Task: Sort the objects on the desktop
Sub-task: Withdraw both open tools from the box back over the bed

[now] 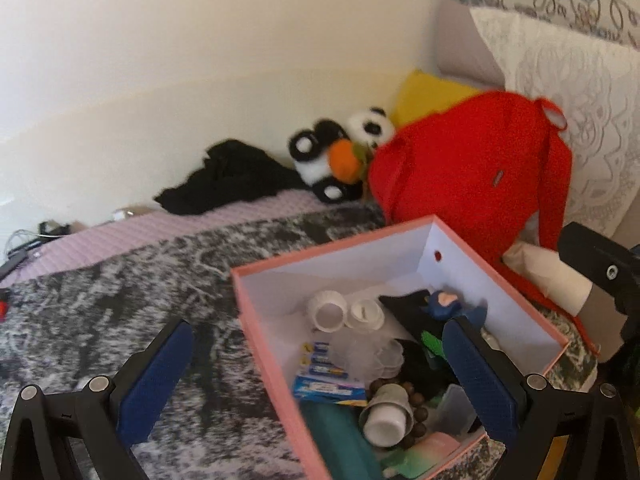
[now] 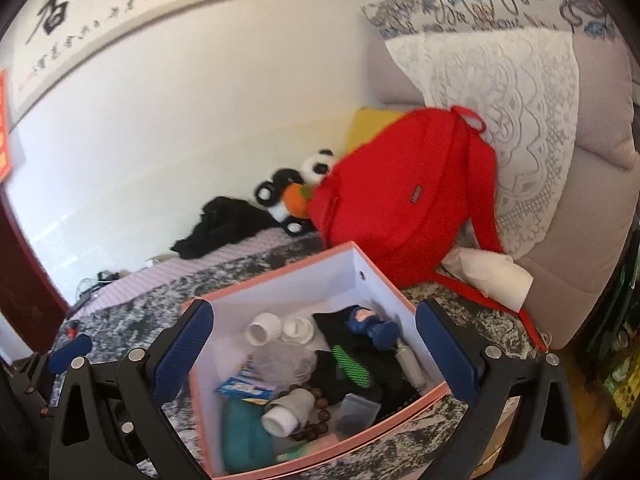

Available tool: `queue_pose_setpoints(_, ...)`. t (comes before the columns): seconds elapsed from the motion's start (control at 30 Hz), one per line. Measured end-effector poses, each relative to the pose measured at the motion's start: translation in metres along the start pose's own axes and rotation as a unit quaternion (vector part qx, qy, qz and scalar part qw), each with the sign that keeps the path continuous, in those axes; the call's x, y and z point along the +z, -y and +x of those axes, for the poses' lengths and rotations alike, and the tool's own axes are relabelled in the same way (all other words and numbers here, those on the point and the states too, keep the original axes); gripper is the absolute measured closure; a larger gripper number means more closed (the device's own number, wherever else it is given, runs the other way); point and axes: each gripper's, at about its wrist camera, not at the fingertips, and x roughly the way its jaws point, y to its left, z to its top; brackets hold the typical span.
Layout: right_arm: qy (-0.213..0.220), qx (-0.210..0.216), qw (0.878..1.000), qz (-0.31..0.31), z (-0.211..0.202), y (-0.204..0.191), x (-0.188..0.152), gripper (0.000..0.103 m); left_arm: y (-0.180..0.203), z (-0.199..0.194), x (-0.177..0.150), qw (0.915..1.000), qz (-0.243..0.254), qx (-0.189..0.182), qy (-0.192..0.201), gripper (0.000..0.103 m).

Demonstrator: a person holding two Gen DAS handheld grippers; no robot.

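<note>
Both claws stand apart and hold nothing: the left claw [image 1: 316, 364] straddles the near-left wall of the pink box [image 1: 262, 336], and the right claw [image 2: 314, 350] frames the same box from its own side.

Left of frame in the left wrist view is bare grey patterned bedspread [image 1: 120, 280], with a black garment [image 1: 228, 178] and a panda plush [image 1: 340, 152] against the wall behind. Mid-frame, the box sits on the bed, already carrying the small things — two white caps [image 1: 344, 312], a blue-and-yellow packet [image 1: 324, 380], a white bottle [image 1: 386, 416] lying on wooden beads [image 1: 416, 400], a green brush [image 2: 352, 364], a blue figurine [image 2: 368, 322], a teal item [image 2: 240, 432]. To the right, a red backpack [image 1: 472, 168] leans on a lace pillow [image 2: 500, 120], with a crumpled white cloth [image 2: 492, 272] at its foot.

So the desktop objects lie gathered in the box; whether they are going in or coming out, one cannot tell. Either way, good handling means coming down vertically over one item — the bottle is roundest and may roll — and keeping the pads clear of the thin cardboard walls.
</note>
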Motion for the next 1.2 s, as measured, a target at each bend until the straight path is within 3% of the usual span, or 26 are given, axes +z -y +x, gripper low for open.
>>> queue_pose_setpoints(0.33,0.009,0.059,0.997,-0.047,-0.054,-0.084,-0.016,0.000,-0.072,-0.074,-0.021,0.9977,-0.036,0.052,0.025,0.001)
queue_pose_setpoints(0.57,-0.020,0.091,0.992,-0.085,-0.060,-0.147,-0.054,0.000,-0.146,-0.104,-0.056,0.9920,-0.082,0.095,0.015,0.001)
queue_pose_setpoints(0.9,-0.066,0.130,0.977,-0.154,-0.047,-0.241,-0.116,0.000,-0.246,-0.107,-0.119,0.9764,-0.147,0.157,-0.021,0.001)
queue_pose_setpoints(1.2,-0.100,0.121,0.968,-0.195,0.008,-0.294,-0.163,0.000,-0.300,-0.074,-0.152,0.9656,-0.192,0.170,-0.045,0.001)
